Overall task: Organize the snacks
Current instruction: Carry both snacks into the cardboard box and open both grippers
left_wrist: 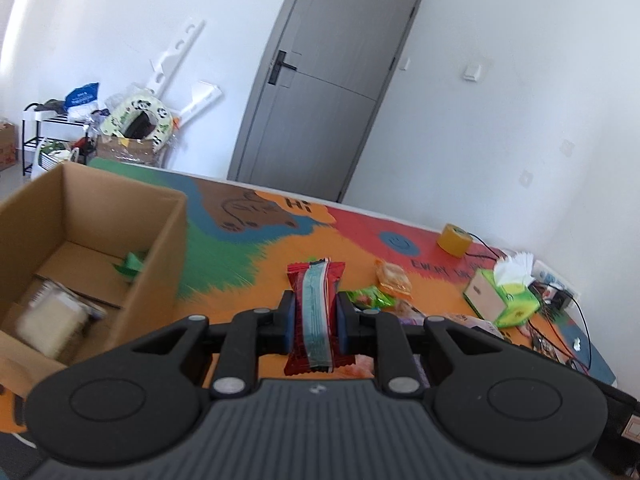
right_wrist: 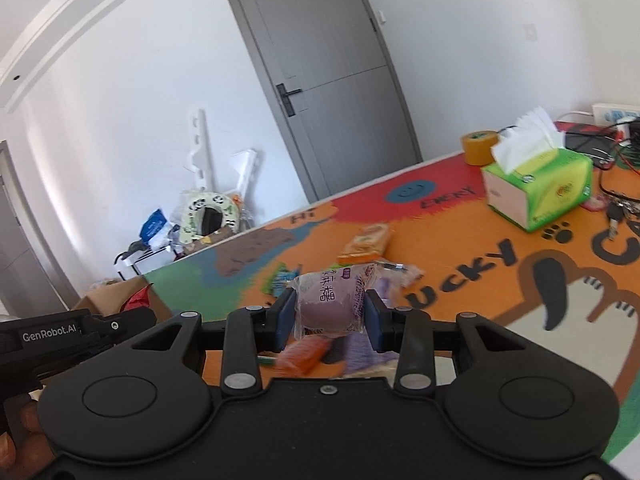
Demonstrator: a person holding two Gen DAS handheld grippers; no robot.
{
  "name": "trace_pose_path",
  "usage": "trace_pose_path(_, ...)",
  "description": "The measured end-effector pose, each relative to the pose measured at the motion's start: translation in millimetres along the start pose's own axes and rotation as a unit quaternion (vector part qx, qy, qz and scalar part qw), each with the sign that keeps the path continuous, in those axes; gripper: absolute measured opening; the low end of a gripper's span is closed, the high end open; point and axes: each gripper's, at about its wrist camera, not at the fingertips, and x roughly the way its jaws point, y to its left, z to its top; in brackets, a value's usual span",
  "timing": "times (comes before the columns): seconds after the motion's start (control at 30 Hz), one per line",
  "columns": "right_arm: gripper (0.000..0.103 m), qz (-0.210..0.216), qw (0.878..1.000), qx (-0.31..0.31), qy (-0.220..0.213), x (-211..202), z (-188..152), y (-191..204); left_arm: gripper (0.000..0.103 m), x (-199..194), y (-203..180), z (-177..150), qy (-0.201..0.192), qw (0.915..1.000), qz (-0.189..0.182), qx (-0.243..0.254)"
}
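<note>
Left tool: blue pads are clamping a red snack packet across its narrow width, packet standing on end, clear of the worktop. Grip is sitting about mid-length, wrapper ends sticking out above and below.

Right tool: jaws are pinching a clear-wrapped purple mochi at its sides, also lifted off the surface. The wrapper is crinkling at the pads; the soft body looks as if it could squeeze out, so no harder pinch is advised.

Outward from the left tool: open cardboard box is lying at about 10 o'clock, near, with some items already inside. Loose snacks are remaining at 1 to 2 o'clock: an orange packet and a green packet. Tissue box and tape roll are farther out at 2 o'clock; not task items, as I judge.

Step in hand, as I read it: carrying both snacks to the box. Doing it well:
- Keeping both loads above the box rim before crossing it.
- Bringing the left tool in first, since the box is on its side; the two tools are travelling close together.
- Lowering well inside before releasing, aiming for bare floor of the box rather than on top of the contents.
</note>
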Motion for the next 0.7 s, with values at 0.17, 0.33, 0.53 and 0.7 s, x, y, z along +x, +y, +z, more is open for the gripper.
trace_pose_path(0.17, 0.037, 0.021, 1.000, -0.010, 0.001, 6, 2, 22, 0.019, -9, 16, 11, -0.015, 0.9997, 0.014, -0.010)
trace_pose_path(0.33, 0.037, 0.039, 0.999, -0.015, 0.006, 16, 5, 42, 0.019, -19, 35, 23, -0.028, 0.9991, 0.028, -0.014)
trace_pose_path(0.53, 0.037, 0.068, 0.997, -0.026, 0.005, 29, 8, 69, 0.019, -26, 65, 33, -0.038, 0.9976, 0.049, -0.030)
trace_pose_path(0.7, 0.037, 0.089, 0.995, -0.034, 0.006, 41, 5, 94, 0.019, -25, 95, 36, -0.035, 0.9963, 0.064, -0.046)
